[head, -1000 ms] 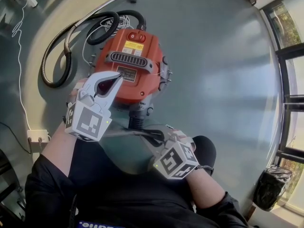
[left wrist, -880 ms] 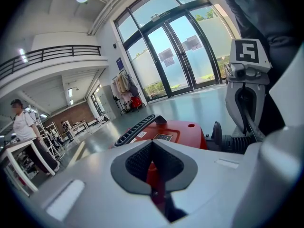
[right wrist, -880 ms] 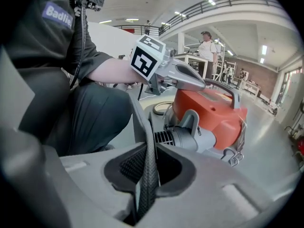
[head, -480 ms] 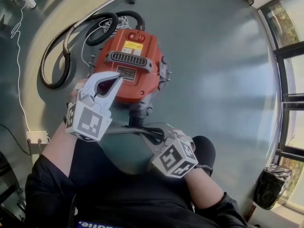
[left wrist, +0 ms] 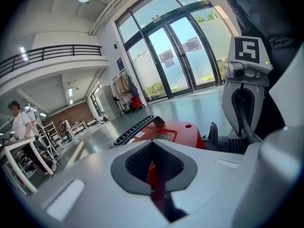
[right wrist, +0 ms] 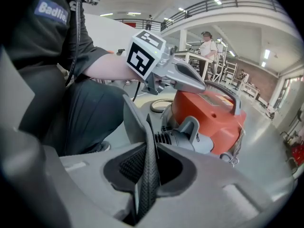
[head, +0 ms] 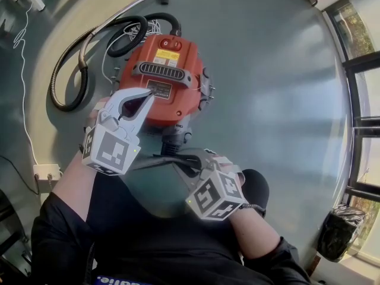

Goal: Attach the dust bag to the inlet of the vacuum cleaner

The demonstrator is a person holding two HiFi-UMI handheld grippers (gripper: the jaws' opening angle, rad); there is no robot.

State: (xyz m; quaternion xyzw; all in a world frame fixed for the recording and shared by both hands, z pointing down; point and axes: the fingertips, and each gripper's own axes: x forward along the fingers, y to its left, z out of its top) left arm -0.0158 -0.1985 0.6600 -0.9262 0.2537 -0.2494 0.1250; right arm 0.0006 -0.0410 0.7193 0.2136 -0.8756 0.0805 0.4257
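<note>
The red vacuum cleaner [head: 163, 79] stands on the floor in front of me, its grey inlet [head: 178, 134] facing me. A dark grey dust bag [head: 155, 161] lies flat between my knees and the inlet. My right gripper [head: 199, 159] grips the bag's edge; in the right gripper view the bag [right wrist: 148, 163] stands as a thin strip between the opening jaws, just short of the inlet [right wrist: 190, 134]. My left gripper [head: 145, 95] hovers over the vacuum's near top, shut and empty. The left gripper [left wrist: 153, 144] looks across the red housing [left wrist: 178, 132].
A black hose [head: 68, 76] and metal wand curl on the floor left of the vacuum. A white power strip [head: 46, 170] lies at the left. A black bin bag [head: 338, 233] stands by the glass doors at the right. A person [right wrist: 207, 44] stands at a distant table.
The right gripper and the bag edge have crept slightly left toward the inlet. The left gripper has kept still.
</note>
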